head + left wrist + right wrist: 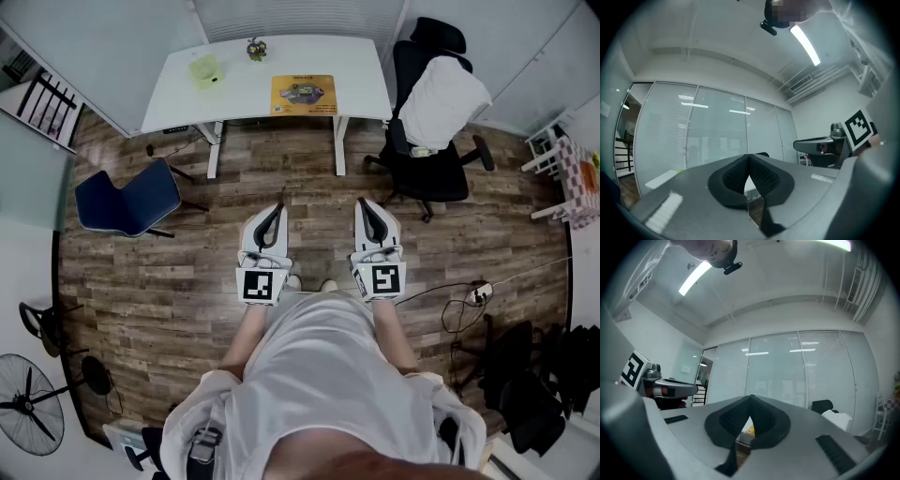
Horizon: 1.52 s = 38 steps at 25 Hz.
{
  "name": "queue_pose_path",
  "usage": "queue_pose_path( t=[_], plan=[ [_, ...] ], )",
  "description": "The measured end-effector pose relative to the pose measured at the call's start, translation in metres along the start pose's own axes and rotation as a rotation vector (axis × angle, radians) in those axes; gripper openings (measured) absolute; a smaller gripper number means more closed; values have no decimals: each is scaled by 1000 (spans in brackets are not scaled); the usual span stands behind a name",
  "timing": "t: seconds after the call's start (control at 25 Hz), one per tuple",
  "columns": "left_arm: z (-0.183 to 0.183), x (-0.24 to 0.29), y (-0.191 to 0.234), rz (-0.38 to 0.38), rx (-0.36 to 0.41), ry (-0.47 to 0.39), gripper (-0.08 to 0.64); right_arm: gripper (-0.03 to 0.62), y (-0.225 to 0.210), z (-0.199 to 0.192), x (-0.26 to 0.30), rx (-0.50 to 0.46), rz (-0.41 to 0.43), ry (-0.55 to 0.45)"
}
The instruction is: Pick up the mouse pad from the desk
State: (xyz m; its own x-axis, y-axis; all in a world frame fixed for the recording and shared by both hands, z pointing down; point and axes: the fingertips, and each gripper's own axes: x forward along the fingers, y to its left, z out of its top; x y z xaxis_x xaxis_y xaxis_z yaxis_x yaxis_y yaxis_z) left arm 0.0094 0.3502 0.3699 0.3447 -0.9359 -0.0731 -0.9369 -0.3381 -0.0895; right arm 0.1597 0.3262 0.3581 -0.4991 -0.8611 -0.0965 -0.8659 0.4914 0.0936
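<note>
The yellow mouse pad (304,95) lies flat on the white desk (244,89) at the far end of the room, right of the desk's middle. Both grippers are held level at waist height, well short of the desk. My left gripper (271,215) is shut with its tips together and nothing between them; its black pads (761,176) meet in the left gripper view. My right gripper (370,211) is shut and empty too, and a sliver of the mouse pad (748,429) shows through the gap below its tips.
A green container (204,70) and a small plant (256,48) stand on the desk's left and back. A black office chair (433,122) with white cloth stands right of the desk, a blue chair (131,200) left. Cables (469,300) lie on the wooden floor at right.
</note>
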Motion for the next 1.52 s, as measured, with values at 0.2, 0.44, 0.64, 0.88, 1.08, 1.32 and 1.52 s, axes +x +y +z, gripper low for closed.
queue_pose_path(
  t=[0.2, 0.44, 0.64, 0.88, 1.08, 1.32, 1.52],
  plan=[
    [3, 5, -6, -9, -12, -7, -6, 2, -4, -2, -2, 4, 12, 3],
    [-6, 11, -13, 2, -11, 15, -6, 2, -13, -4, -2, 81, 34, -20],
    [-27, 15, -24, -16, -62, 79, -6, 3, -32, -26, -1, 147, 35, 37],
    [-66, 20, -58, -80, -125, 181, -6, 3, -43, -54, -10, 159, 70, 110],
    [-76, 22, -86, -119, -115, 226, -6, 3, -55, -86, -9, 227, 89, 160],
    [-91, 34, -72, -105, -121, 249, -6, 3, -56, -106, 19, 245, 114, 200],
    [-106, 80, -42, -98, -140, 214, -6, 3, -60, -122, 72, 213, 137, 227]
  ],
)
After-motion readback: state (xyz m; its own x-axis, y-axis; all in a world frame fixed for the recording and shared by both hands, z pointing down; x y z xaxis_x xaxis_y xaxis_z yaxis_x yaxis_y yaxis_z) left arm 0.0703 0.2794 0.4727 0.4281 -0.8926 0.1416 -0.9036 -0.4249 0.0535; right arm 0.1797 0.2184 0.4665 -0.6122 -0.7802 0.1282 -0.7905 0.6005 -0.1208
